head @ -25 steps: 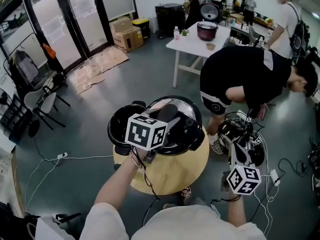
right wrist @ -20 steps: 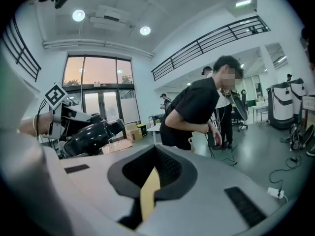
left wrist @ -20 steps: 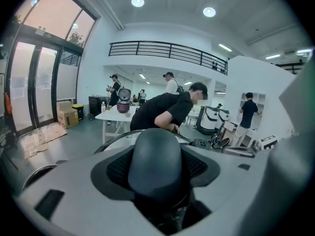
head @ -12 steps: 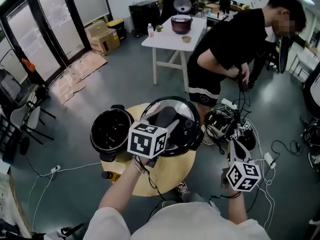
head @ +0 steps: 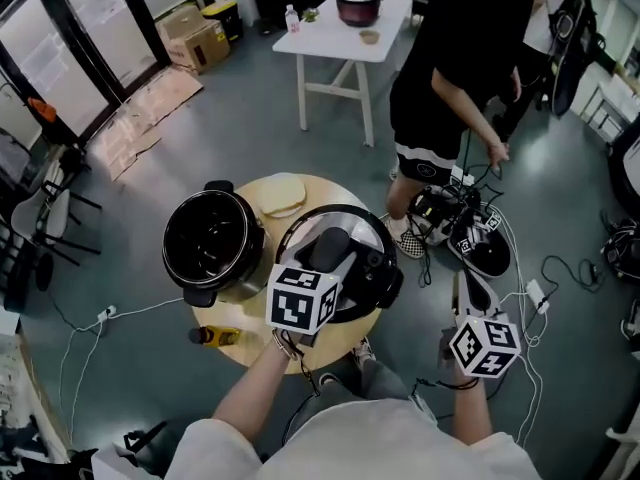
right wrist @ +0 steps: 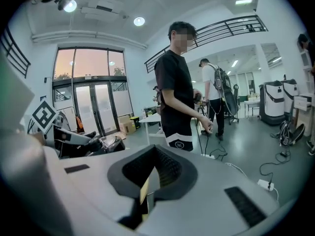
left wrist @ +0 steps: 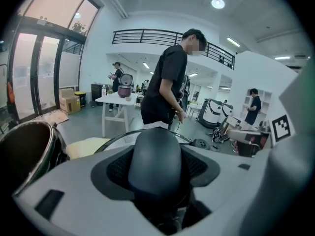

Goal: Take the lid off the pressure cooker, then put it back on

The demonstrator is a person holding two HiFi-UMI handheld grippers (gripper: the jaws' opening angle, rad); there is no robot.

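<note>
Clamping the lid (head: 368, 243) by its black handle (left wrist: 157, 151) beside the open cooker pot (head: 212, 243) on the surface (head: 252, 320), the left tool (head: 328, 258) may let it tilt and slip, the clenched right tool (right wrist: 150, 181) being empty.

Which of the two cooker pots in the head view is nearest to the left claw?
The black pot on the round wooden table, right beside the left claw. The other pot, dark red, stands far off on the white table.
</note>
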